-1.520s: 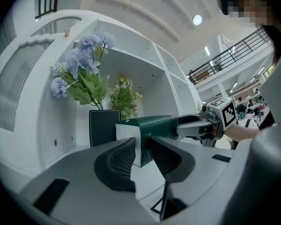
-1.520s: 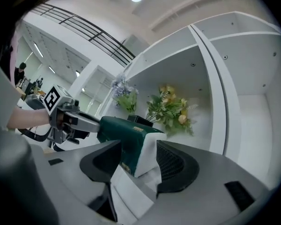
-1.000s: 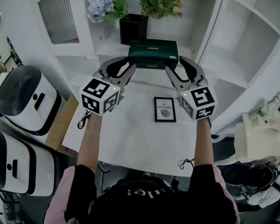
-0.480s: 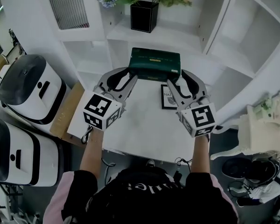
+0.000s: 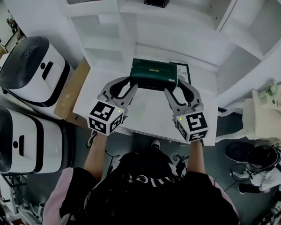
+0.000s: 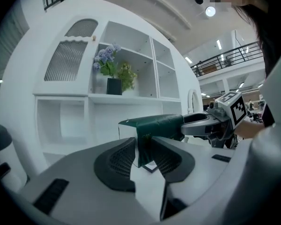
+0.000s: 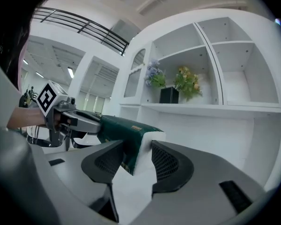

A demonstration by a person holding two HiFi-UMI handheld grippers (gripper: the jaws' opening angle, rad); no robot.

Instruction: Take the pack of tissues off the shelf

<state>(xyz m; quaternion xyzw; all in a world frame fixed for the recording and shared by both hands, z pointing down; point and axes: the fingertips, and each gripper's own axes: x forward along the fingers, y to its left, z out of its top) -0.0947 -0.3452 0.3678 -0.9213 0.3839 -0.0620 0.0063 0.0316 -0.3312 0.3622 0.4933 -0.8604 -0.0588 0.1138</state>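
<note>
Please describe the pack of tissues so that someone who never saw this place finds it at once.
Look at the big white shelf unit, then at the white table in front of it. Above that table, the left gripper and the right gripper pinch the two ends of the pack of tissues: the only dark green, flat rectangular block.

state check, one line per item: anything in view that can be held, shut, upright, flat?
pack of tissues, off the shelf, held in the air
left claw, shut on the pack's left end
right claw, shut on the pack's right end
picture frame, lying flat, partly hidden by the pack
black vase, upright on the shelf
</note>
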